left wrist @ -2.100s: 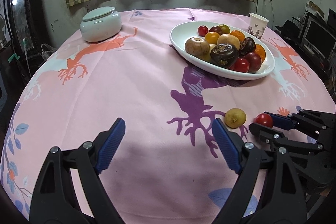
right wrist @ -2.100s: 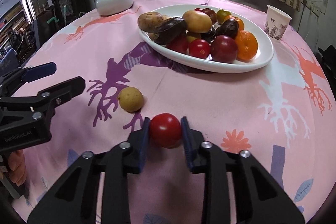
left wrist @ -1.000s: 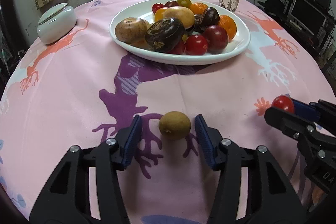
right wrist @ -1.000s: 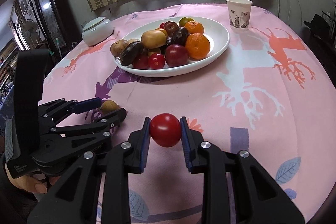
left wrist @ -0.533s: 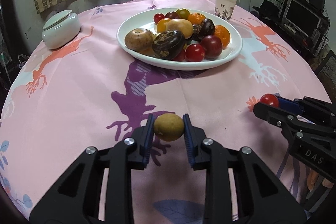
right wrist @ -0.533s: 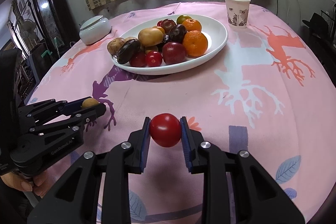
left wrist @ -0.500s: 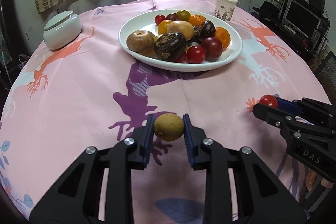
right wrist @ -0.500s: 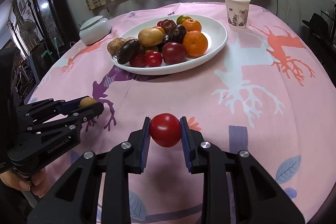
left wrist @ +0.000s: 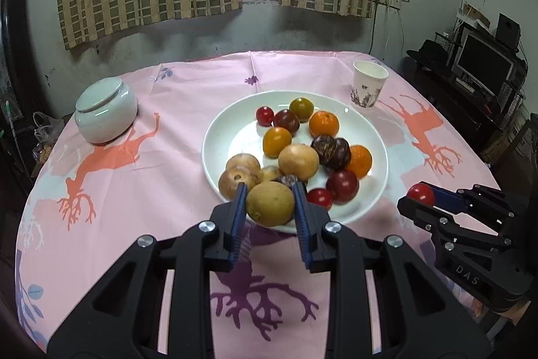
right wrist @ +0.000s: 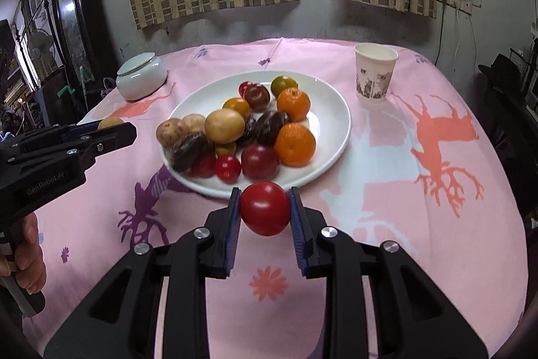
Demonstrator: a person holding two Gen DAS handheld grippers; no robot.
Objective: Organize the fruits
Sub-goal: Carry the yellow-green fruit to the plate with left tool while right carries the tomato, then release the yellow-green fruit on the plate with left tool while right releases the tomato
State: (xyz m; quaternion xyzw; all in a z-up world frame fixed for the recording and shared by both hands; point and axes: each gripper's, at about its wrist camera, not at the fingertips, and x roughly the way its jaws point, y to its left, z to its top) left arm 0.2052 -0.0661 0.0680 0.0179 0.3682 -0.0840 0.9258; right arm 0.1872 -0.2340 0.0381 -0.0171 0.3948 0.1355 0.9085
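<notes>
A white oval plate [left wrist: 218,137] [right wrist: 333,110] holds several fruits on the pink tablecloth. My left gripper [left wrist: 270,204] is shut on a yellow-brown round fruit [left wrist: 270,203] and holds it in the air at the plate's near left rim; it also shows in the right wrist view [right wrist: 109,122]. My right gripper [right wrist: 265,207] is shut on a red tomato [right wrist: 265,207], raised near the plate's near edge; the tomato also shows in the left wrist view [left wrist: 421,194].
A pale lidded ceramic jar [left wrist: 106,110] [right wrist: 141,74] stands at the far left. A paper cup [left wrist: 368,84] [right wrist: 375,73] stands at the far right beyond the plate. A window with checked curtains is behind. Shelves with a monitor [left wrist: 484,63] are at the right.
Both grippers have risen from the cloth and moved toward the plate, each carrying its fruit. The left one closed on the yellow-brown fruit about a second ago.
</notes>
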